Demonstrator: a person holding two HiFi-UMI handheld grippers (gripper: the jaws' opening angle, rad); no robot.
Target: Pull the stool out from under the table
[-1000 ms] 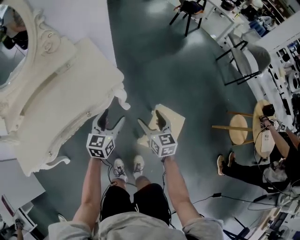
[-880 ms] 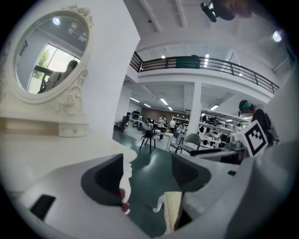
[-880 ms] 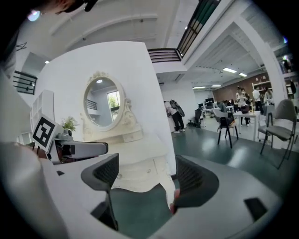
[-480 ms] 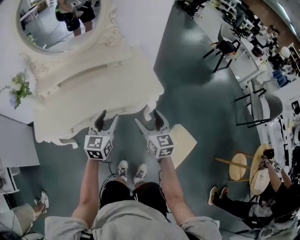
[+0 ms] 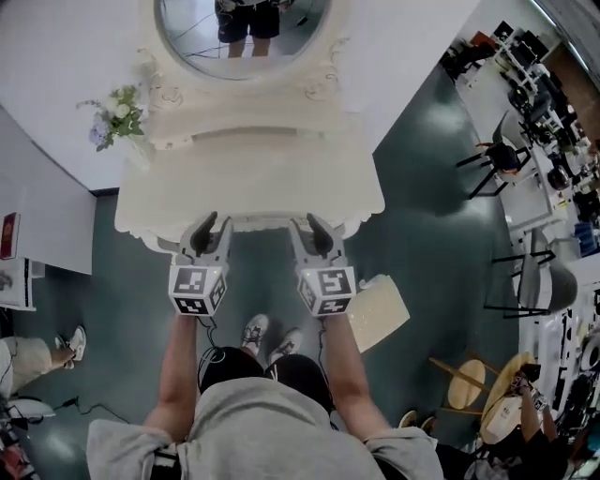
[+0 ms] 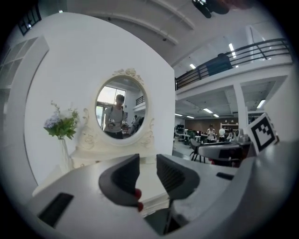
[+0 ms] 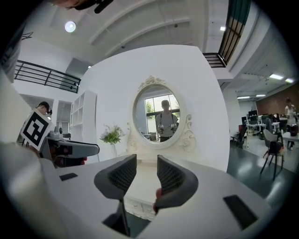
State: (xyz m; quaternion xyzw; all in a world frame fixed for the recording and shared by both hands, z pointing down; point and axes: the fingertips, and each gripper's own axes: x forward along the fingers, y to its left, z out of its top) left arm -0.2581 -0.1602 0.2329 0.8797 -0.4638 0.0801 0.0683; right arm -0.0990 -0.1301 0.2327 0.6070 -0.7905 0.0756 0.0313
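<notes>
The cream stool (image 5: 380,314) stands on the dark floor to the right of my right arm, out from under the white dressing table (image 5: 248,183). Both grippers are held side by side, level, pointing at the table's front edge. The left gripper (image 5: 208,225) has just been closing its jaws; a narrow gap remains and nothing is between them. The right gripper (image 5: 314,228) has also been closing, with a slightly wider gap that holds nothing. In the left gripper view the left gripper (image 6: 148,163) frames the tabletop. In the right gripper view the right gripper (image 7: 146,163) faces the oval mirror (image 7: 161,116).
A vase of flowers (image 5: 117,112) stands on the table's left side under the mirror (image 5: 242,28). Black chairs (image 5: 502,159) and desks fill the right. A round wooden stool (image 5: 464,380) and a seated person (image 5: 525,422) are at the lower right. Another person's leg (image 5: 28,361) shows at left.
The view has swung from the stool round to the dressing table. Both grippers have risen and now point at its front edge, with their jaws narrower. The stool now lies behind my right arm.
</notes>
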